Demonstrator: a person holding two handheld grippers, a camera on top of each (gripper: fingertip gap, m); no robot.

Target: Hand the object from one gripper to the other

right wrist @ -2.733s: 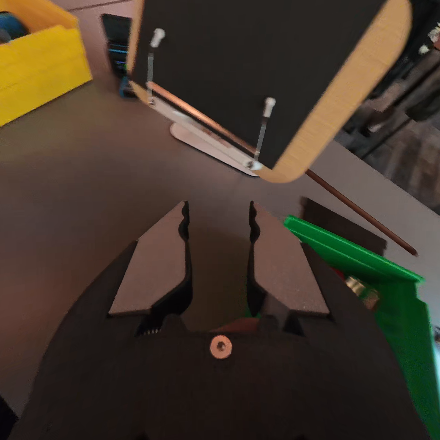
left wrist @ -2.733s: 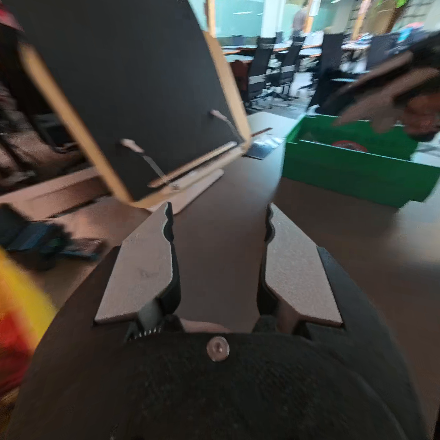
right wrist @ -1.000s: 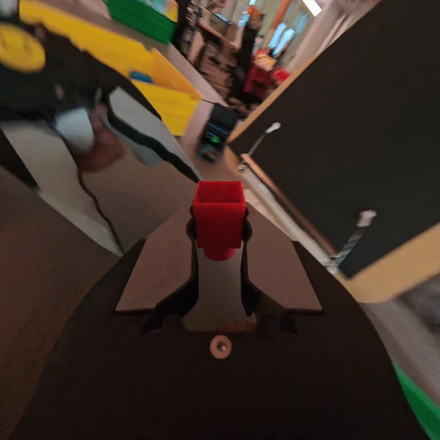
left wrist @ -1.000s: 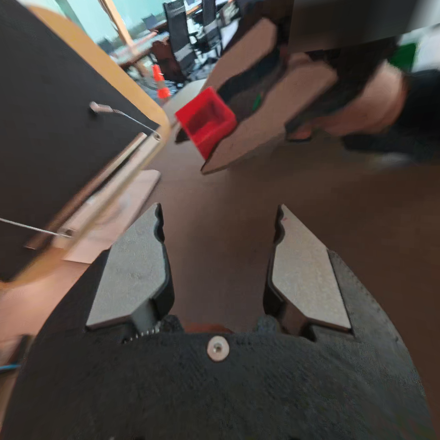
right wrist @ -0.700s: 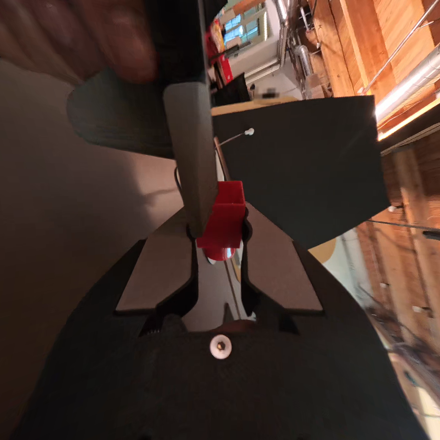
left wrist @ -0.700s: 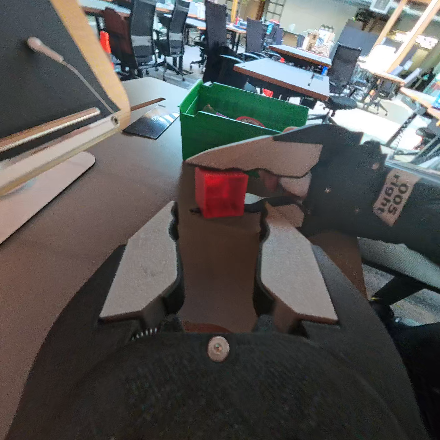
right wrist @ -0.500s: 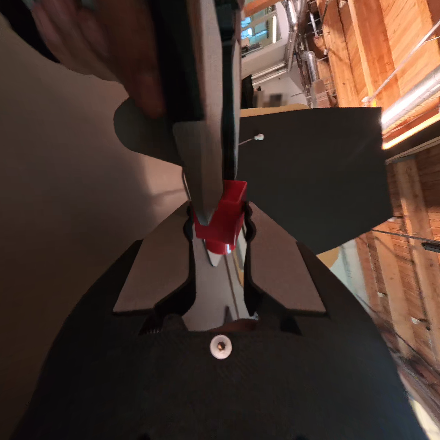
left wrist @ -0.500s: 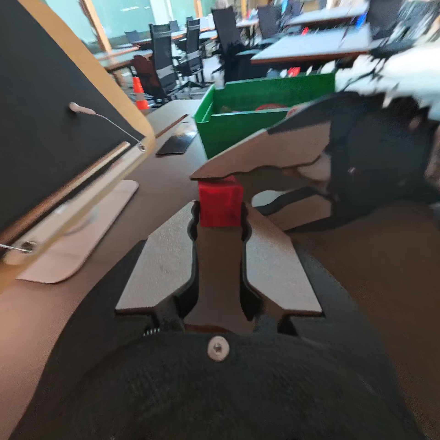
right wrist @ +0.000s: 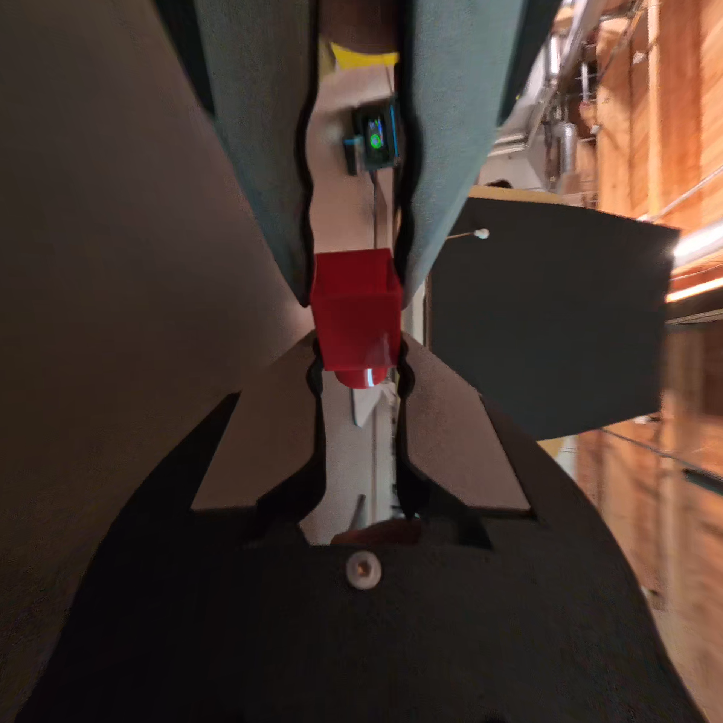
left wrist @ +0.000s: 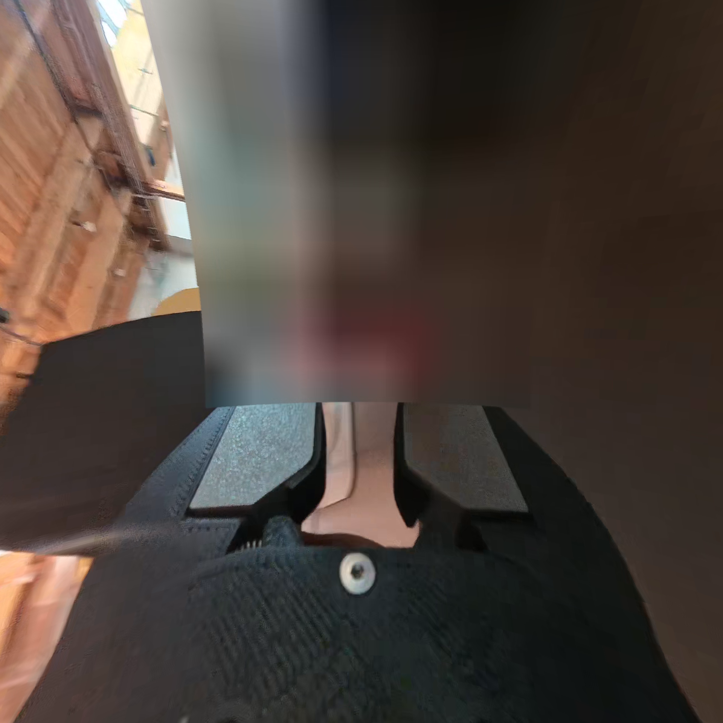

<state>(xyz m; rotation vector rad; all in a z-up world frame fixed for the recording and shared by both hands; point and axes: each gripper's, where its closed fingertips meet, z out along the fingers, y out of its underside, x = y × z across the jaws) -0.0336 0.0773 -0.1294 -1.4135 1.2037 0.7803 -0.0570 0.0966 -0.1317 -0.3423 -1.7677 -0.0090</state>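
Red block (right wrist: 357, 313): judged light, stiff, smooth; flat side walls recommended for gripping.
Right gripper (right wrist: 358, 362): clamped on lower end.
Left gripper (right wrist: 354, 281): clamped on upper end.

A black board (right wrist: 547, 321) with a pale wooden edge stands at right; a small dark device (right wrist: 377, 139) with a green light sits far off; wooden walls (left wrist: 47, 164) lie beyond.

Right gripper (right wrist: 358, 362): fingers narrowly parted, clamped on red block (right wrist: 356, 309). Left gripper (right wrist: 354, 281) enters tip-to-tip from above, its fingertips pinching the same block.
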